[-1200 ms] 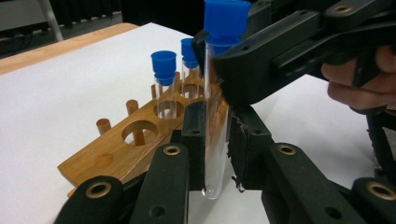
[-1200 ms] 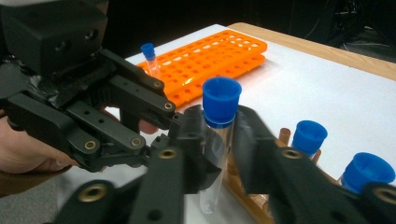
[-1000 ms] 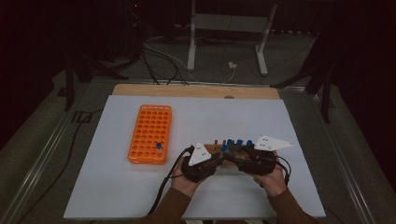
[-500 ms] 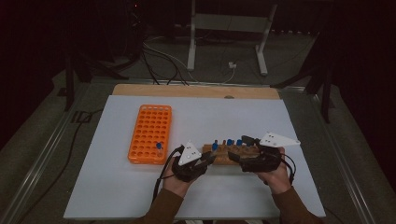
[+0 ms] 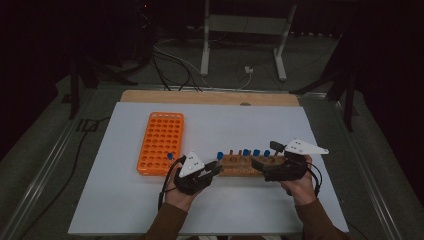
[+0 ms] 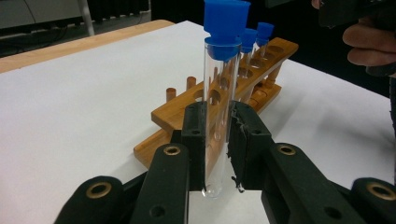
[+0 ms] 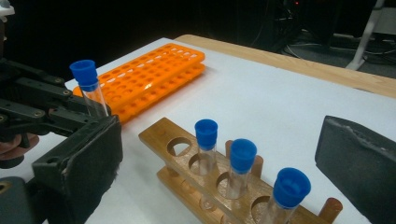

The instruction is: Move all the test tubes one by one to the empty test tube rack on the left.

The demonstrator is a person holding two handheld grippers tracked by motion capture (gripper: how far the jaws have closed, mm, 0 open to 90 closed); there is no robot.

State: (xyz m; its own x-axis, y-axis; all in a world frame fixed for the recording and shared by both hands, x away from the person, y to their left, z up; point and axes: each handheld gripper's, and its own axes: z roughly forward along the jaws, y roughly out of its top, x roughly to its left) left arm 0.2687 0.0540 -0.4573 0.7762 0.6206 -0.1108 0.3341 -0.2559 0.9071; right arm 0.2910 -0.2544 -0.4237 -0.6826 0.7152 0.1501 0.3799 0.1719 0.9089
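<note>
Clearly, the left claw [image 6: 218, 154] is clenched on a test tube [image 6: 219, 112], its pads pressing the glass from both sides. The left gripper view gives the detail: the tube stands upright, long axis vertical, blue cap [image 6: 225, 23] on top and rounded bottom hanging just below the pads. It sits just in front of the near end of the wooden rack [image 6: 219, 107], above the white bench [image 6: 70, 102], in no hole of the rack. From the high view the same tube is little more than a blue dot at the left end of the wooden rack [image 5: 245, 165], while that view alone lays out the whole bench [image 5: 225, 125], with the orange rack [image 5: 161, 142] well to the left of the wooden rack.

The right claw [image 7: 219, 154] is released; its jaws have just been opening and stand wide apart, with three capped tubes [image 7: 243, 163] upright in the wooden rack [image 7: 187, 168] between and beyond them, touched by neither pad. The right gripper view also catches the left claw [image 7: 65, 112] past the wooden rack's far end, holding its tube [image 7: 91, 91] slightly tilted, with the orange rack [image 7: 149, 77] behind it.
</note>
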